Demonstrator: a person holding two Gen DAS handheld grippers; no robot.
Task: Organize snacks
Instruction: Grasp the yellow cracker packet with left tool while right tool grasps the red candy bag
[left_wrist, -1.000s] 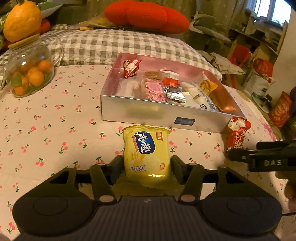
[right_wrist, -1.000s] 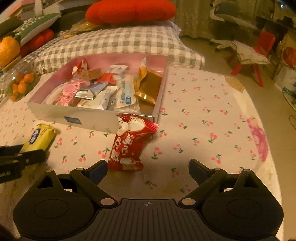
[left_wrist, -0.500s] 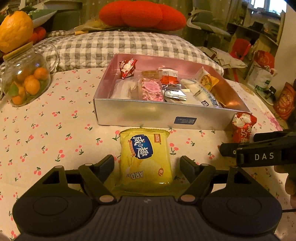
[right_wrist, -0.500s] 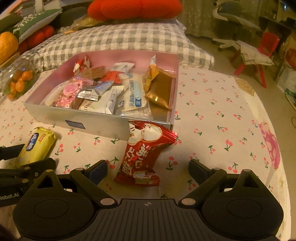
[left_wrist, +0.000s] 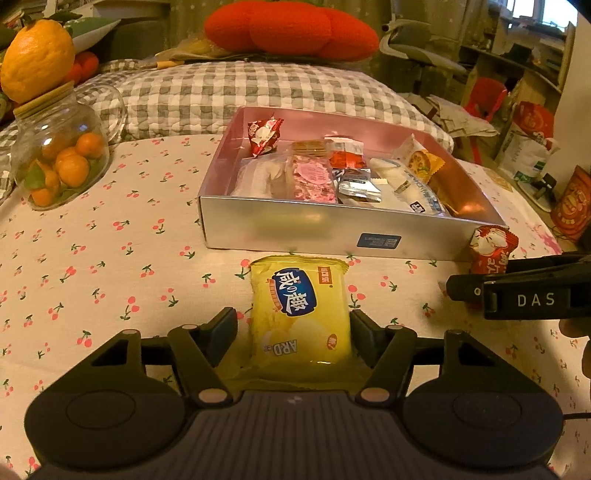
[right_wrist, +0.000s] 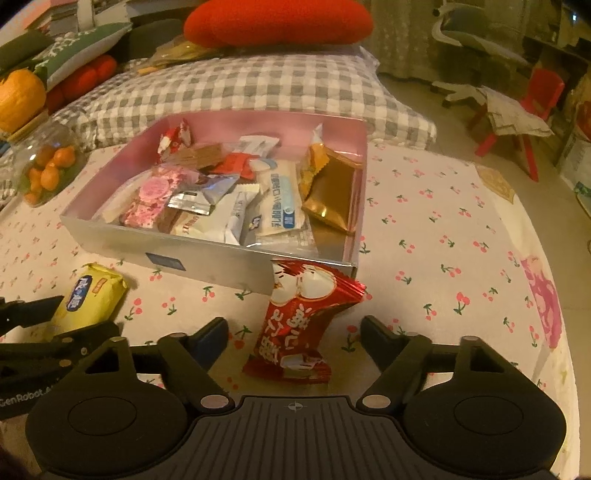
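Now each closing tool (left_wrist: 293, 326) (right_wrist: 293, 332) straddles its packet (left_wrist: 300, 314) (right_wrist: 299, 321), neither visibly gripped.

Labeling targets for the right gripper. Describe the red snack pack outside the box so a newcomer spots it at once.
Find the silver box of snacks on the cherry-print tablecloth. At its near right corner, outside it, the red snack pack lies between the right gripper fingers. Unlike the yellow pack nearby, it is red foil with white faces printed on it.

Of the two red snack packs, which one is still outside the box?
The larger red pack, lying on the tablecloth against the box's near right corner, between the right gripper's fingers. The small red pack is inside, at the far left corner.
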